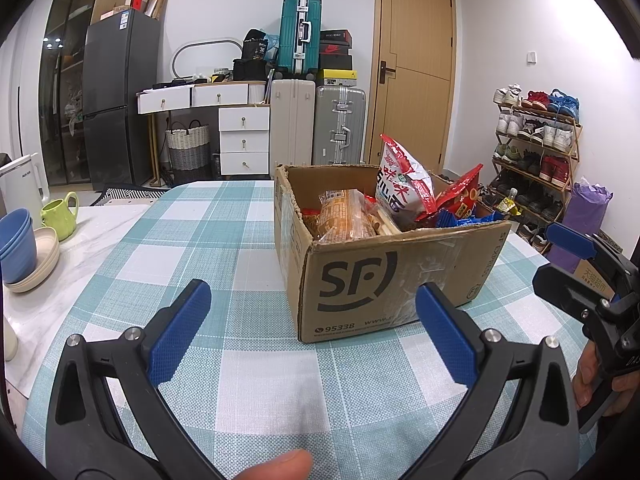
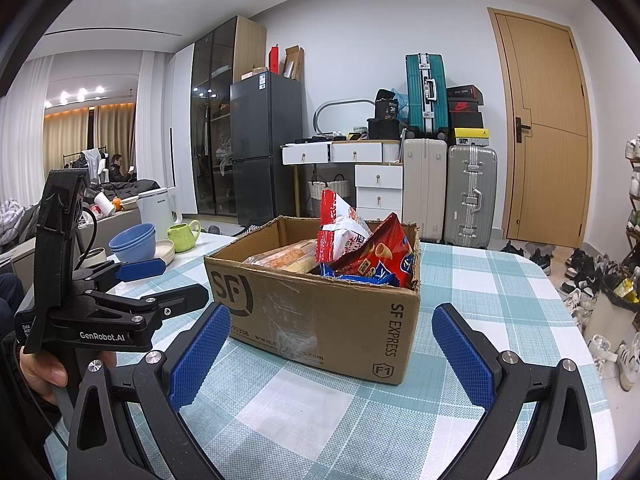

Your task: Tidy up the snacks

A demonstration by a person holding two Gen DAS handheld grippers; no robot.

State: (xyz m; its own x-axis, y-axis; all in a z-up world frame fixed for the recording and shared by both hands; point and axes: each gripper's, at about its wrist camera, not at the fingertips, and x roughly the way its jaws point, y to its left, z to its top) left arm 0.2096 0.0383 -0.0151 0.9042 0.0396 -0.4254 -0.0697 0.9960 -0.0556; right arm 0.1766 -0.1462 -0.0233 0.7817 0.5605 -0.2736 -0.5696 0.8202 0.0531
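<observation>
A: From the left wrist, what do you see?

B: The left gripper [image 1: 314, 328] hangs low over the checked tablecloth [image 1: 200, 248], jaws spread wide, nothing between its blue pads. Just ahead stands an open SF cardboard box [image 1: 384, 280] full of snacks: a white-and-red bag [image 1: 404, 178] upright at the back, a red chip bag [image 1: 460, 196] beside it, a brown packet [image 1: 344, 216] lying to the left. Far left on the table are stacked blue bowls [image 1: 16, 240] and a green mug [image 1: 60, 214].

A: And the right wrist?

B: The right gripper [image 2: 332, 350] also floats above the cloth, jaws parted and empty, the box directly in front, one corner toward it. The left gripper appears at the left edge, gripped by a hand [image 2: 44, 368], fingers apart. The same bags poke above the box rim.
</observation>
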